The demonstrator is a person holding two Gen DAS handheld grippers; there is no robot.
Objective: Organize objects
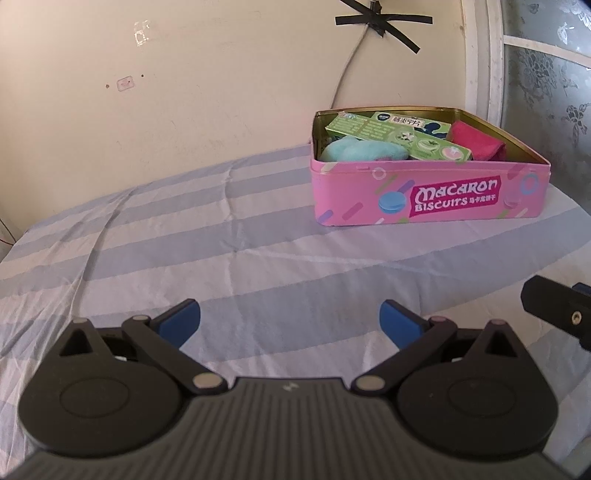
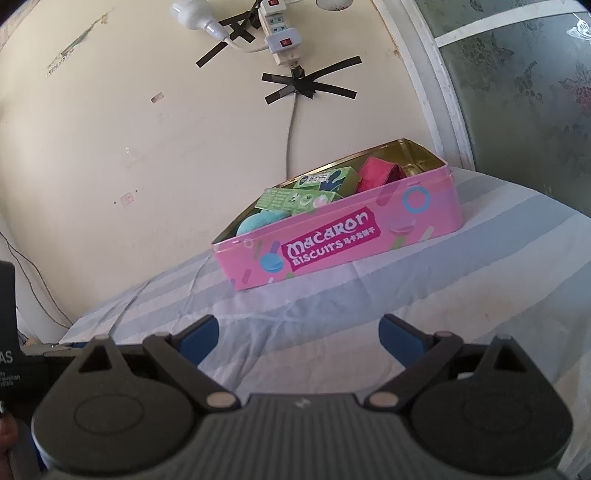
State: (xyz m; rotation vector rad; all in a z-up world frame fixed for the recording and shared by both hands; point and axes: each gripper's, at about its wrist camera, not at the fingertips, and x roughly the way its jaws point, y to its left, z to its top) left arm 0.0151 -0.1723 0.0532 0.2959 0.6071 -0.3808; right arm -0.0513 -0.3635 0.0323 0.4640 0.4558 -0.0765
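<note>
A pink "Macaron Biscuits" tin (image 1: 428,195) (image 2: 343,243) stands open on the striped cloth, against the wall. Inside lie a light blue plush (image 1: 351,149) (image 2: 260,223), green boxes (image 1: 402,134) (image 2: 314,194) and a red pouch (image 1: 476,142) (image 2: 373,171). My left gripper (image 1: 290,319) is open and holds nothing, well short of the tin, which sits ahead to its right. My right gripper (image 2: 299,334) is also open with nothing between its fingers; the tin is just ahead of it.
A blue-and-white striped cloth (image 1: 221,229) covers the table (image 2: 461,295). A cable (image 2: 290,129) taped to the cream wall runs up to a power strip (image 2: 279,33). A patterned glass panel (image 2: 517,92) stands at the right. The other gripper's body shows at the left wrist view's right edge (image 1: 561,314).
</note>
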